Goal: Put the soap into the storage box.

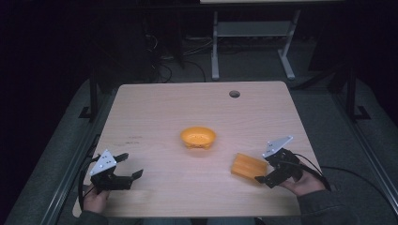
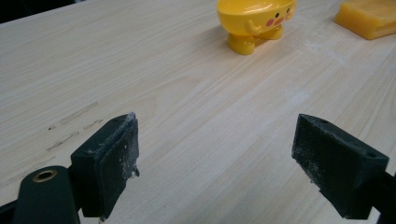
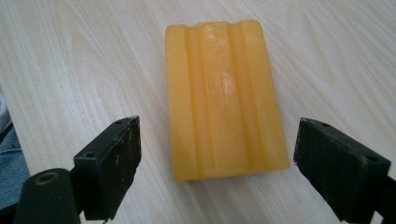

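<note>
An orange-yellow bowl (image 1: 198, 137) stands near the middle of the light wooden table (image 1: 155, 108); in the left gripper view the bowl (image 2: 256, 21) has small feet and a painted cartoon face. A ribbed yellow block (image 1: 248, 167) lies flat to the bowl's right, toward the front. My right gripper (image 1: 264, 169) is open at the block's near end; in the right gripper view the block (image 3: 224, 98) lies just ahead of the gap between the wide-apart jaws (image 3: 217, 161). My left gripper (image 1: 130, 165) is open over bare wood at the front left, with nothing between its jaws (image 2: 215, 163).
A round cable hole (image 1: 234, 93) sits near the table's far edge. Beyond the table a white desk frame (image 1: 248, 44) and loose cables (image 1: 162, 65) stand on the dark floor. Faint scuff marks (image 1: 133, 138) lie left of the bowl.
</note>
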The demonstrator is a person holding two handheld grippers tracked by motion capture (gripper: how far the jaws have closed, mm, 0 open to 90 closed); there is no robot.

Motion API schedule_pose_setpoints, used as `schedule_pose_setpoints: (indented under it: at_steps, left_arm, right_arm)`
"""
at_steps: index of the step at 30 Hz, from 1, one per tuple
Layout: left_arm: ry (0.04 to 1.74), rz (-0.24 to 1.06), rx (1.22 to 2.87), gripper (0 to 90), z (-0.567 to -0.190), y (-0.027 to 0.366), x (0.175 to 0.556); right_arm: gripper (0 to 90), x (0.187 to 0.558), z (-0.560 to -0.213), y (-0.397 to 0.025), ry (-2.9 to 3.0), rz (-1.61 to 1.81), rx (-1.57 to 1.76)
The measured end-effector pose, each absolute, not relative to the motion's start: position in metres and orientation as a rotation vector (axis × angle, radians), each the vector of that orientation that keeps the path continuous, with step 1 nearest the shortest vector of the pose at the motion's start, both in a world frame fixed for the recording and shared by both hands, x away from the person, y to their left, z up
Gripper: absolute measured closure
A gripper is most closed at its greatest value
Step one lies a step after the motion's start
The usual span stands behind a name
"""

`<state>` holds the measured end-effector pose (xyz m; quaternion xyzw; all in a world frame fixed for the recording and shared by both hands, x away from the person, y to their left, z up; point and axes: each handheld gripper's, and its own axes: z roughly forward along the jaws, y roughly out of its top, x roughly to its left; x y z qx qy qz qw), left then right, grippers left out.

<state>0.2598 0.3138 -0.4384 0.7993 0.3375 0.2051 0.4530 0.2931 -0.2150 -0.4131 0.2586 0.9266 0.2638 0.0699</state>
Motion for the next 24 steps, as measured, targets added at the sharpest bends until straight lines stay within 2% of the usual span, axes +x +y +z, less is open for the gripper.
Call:
schedule_pose_setpoints:
  at_steps: [24]
  left_arm:
    - [0.818,0.504,1.984,14.3,-0.438,0.313,0.26]
  right_arm:
    - [14.4,0.324,-0.437,-0.184,2.869,0.7,0.728]
